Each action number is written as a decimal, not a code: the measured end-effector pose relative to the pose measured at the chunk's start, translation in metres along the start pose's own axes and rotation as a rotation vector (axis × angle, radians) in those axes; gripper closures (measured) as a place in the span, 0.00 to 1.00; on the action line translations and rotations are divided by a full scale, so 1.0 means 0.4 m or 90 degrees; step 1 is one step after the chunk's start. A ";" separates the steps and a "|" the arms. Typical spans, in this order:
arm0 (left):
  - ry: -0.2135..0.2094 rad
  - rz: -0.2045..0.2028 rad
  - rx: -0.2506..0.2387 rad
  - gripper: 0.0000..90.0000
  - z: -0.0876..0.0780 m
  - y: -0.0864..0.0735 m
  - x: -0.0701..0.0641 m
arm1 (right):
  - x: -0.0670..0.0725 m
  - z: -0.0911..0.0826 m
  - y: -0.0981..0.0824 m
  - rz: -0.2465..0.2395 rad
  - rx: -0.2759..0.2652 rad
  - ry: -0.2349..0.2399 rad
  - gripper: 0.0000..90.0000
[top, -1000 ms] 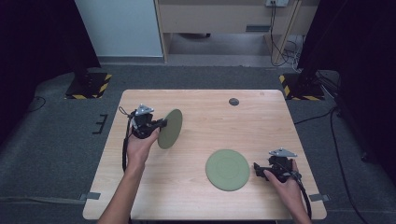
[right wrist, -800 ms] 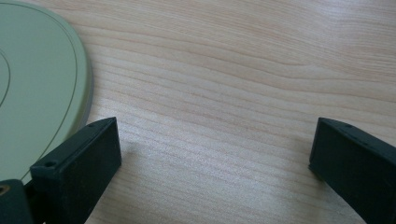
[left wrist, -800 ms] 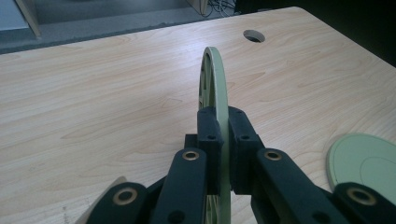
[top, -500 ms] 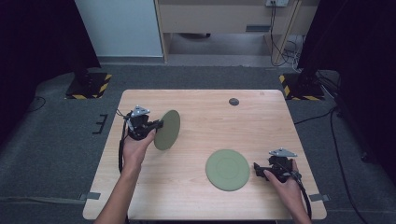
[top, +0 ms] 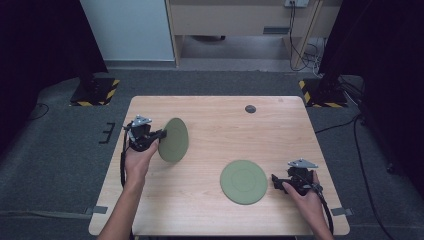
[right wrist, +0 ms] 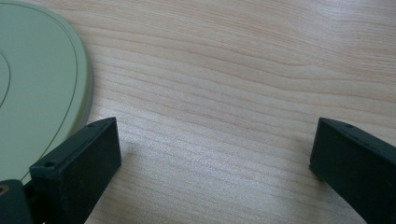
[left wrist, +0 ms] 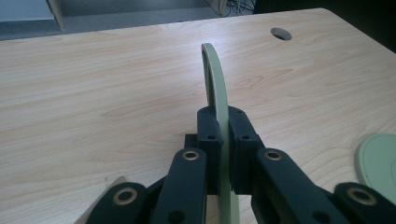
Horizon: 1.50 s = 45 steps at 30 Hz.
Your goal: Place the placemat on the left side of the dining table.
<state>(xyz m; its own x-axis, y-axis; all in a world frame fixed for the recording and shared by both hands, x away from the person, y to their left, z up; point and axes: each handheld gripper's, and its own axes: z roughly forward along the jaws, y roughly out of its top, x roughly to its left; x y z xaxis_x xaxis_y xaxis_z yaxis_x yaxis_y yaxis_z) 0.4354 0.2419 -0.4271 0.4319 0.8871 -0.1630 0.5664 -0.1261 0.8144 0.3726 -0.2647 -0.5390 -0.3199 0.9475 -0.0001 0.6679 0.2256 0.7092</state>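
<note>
With the left hand-held gripper (top: 161,134) clamping the tilted plate (top: 173,140) – the right one (right wrist: 212,154) wide – we should lower it flat.

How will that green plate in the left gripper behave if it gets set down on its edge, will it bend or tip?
The green plate, clamped at its rim by the left gripper, keeps its shape on edge, so it is probably stiff. Being thin and round, it would likely tip or roll if released upright. Its smooth-looking surface may slip between the pads.
</note>
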 end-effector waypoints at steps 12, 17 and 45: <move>0.019 -0.022 0.003 0.95 -0.008 -0.036 0.046 | 0.000 0.000 0.000 -0.004 -0.001 0.002 0.02; 0.024 -0.031 0.004 0.95 -0.010 -0.052 0.065 | 0.000 0.000 0.000 -0.004 -0.001 0.002 0.02; 0.045 -0.055 0.019 0.95 -0.007 -0.103 0.120 | 0.001 0.001 0.000 -0.003 -0.001 0.003 0.02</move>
<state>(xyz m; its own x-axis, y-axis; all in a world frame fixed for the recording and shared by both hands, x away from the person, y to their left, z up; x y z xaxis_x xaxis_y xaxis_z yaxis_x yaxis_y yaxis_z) 0.4307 0.2909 -0.4669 0.3304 0.9242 -0.1917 0.6206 -0.0597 0.7819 0.3728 -0.2642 -0.5391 -0.3262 0.9453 -0.0011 0.6647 0.2301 0.7108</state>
